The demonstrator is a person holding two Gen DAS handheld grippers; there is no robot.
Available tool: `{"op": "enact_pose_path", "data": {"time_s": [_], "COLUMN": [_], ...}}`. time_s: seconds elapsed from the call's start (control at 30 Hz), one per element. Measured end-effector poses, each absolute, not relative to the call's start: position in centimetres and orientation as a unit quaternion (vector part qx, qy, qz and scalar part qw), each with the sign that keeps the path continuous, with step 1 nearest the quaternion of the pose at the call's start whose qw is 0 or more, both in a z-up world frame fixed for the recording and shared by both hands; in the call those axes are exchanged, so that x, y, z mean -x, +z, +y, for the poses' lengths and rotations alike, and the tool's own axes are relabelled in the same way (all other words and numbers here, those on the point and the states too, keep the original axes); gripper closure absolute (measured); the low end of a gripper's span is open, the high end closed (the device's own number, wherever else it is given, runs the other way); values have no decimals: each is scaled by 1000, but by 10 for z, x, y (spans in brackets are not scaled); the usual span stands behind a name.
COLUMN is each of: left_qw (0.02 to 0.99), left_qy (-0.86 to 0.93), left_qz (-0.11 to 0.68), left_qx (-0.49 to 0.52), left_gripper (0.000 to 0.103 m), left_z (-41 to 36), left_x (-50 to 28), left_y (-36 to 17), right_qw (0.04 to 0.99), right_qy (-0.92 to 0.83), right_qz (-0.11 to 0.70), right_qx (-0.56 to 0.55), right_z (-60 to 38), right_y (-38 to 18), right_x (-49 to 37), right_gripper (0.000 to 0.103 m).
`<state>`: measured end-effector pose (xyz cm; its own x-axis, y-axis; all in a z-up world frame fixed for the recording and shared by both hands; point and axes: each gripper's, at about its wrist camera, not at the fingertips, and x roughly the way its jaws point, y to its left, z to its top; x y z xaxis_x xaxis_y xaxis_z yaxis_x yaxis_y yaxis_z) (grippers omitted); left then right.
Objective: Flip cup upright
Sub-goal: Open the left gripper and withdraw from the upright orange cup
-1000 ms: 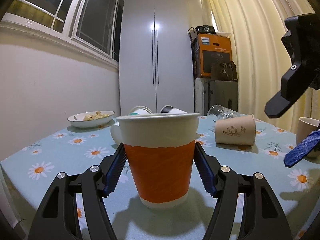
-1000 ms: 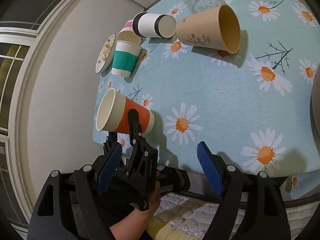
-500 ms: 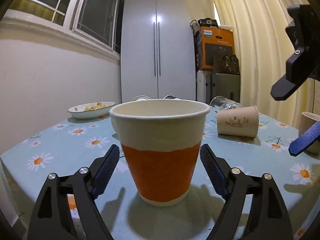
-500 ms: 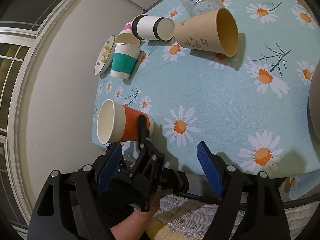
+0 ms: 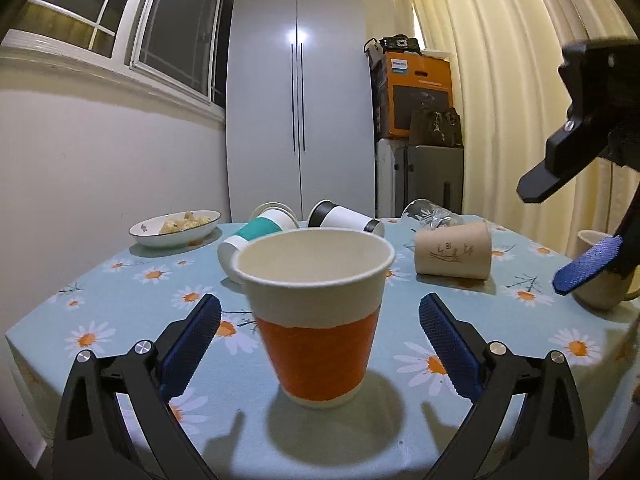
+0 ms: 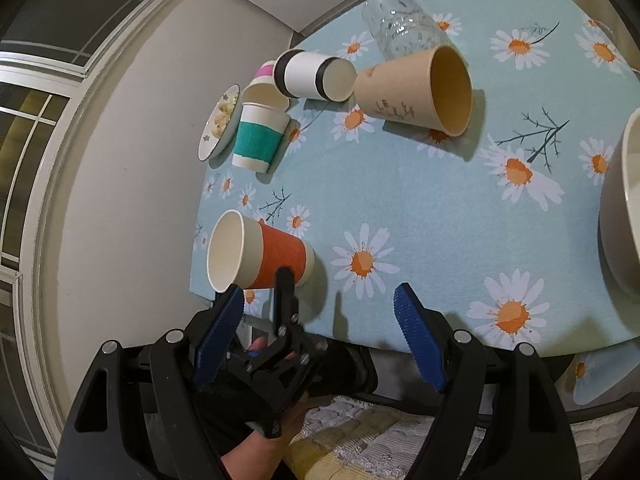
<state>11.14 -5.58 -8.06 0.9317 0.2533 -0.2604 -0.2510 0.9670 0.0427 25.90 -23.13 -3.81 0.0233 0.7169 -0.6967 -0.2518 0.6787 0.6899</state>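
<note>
An orange and white paper cup (image 5: pixel 318 316) stands upright on the daisy tablecloth near the table's front edge; it also shows in the right wrist view (image 6: pixel 260 254). My left gripper (image 5: pixel 320 344) is open, its blue pads well clear of the cup on both sides. My right gripper (image 6: pixel 320 334) is open and empty, above the table's front edge; it shows at the right in the left wrist view (image 5: pixel 576 236).
A teal cup (image 6: pixel 258 140), a black-banded white cup (image 6: pixel 312 76), a tan cup (image 6: pixel 420 94) and a glass jar (image 6: pixel 400 24) lie on their sides. A bowl of food (image 5: pixel 174 228) sits far left. A beige mug (image 5: pixel 600 276) stands at right.
My left gripper has let go of the orange cup, opened wide and drawn back. The cup stays standing upright. The right gripper has barely moved.
</note>
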Motion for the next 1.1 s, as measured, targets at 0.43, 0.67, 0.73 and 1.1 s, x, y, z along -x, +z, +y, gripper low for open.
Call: {"op": "enact_pose_path", "data": {"time_s": [0.43, 0.67, 0.73, 1.1], "left_qw": [969, 968, 968, 967], "left_qy": [105, 64, 46, -24], "left_qz": [193, 226, 234, 245], "left_qx": [108, 92, 80, 59], "left_gripper": [6, 6, 6, 6], "left_z": [-8, 10, 16, 34], "left_x": [-51, -23, -15, 17], "left_y": [-28, 1, 10, 35], "right_qw": [691, 736, 760, 845], "right_qy": [376, 393, 395, 370], "right_qz": [591, 534, 504, 386], "right_qx": [-177, -137, -110, -22], "right_z": [-233, -236, -235, -250], "right_y": [-41, -27, -19, 0], "right_x": [-227, -194, -179, -102], "right_gripper": [26, 26, 26, 23]}}
